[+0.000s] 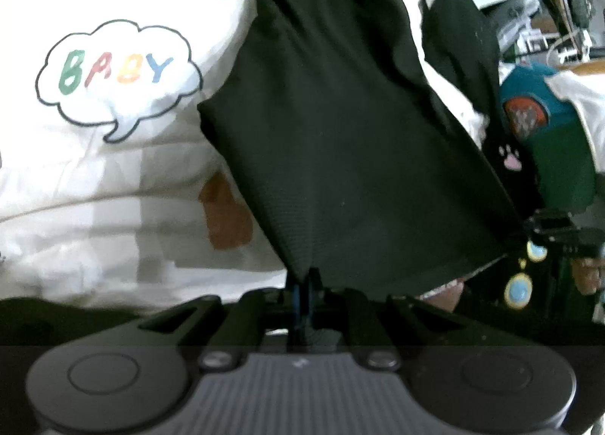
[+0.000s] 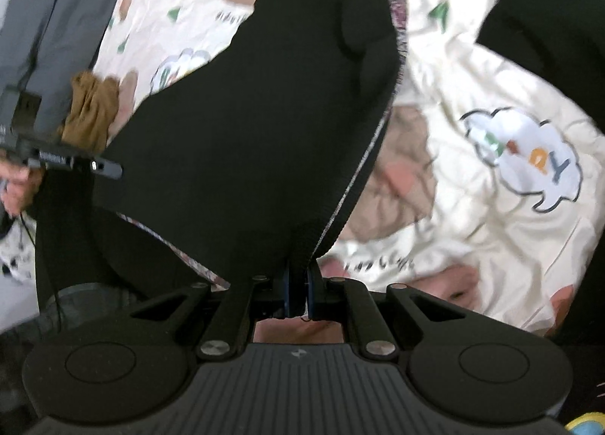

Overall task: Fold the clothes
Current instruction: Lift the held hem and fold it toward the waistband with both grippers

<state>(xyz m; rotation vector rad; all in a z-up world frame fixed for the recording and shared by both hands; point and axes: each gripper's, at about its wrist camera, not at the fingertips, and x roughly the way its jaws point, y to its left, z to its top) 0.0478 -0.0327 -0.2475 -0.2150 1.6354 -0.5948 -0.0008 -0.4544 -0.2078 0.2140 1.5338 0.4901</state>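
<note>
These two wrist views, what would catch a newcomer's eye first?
A black garment fills the middle of both views, hanging pinched in the left tool and the right tool. Behind it lies a white cartoon-print sheet, with a colourful BABY speech bubble at upper left in the left view.

Right wrist: I'm holding black cloth.
My right gripper [image 2: 297, 285] pinches the black garment [image 2: 264, 113] mid-frame, above the cream printed sheet [image 2: 472, 68] at right.
</note>
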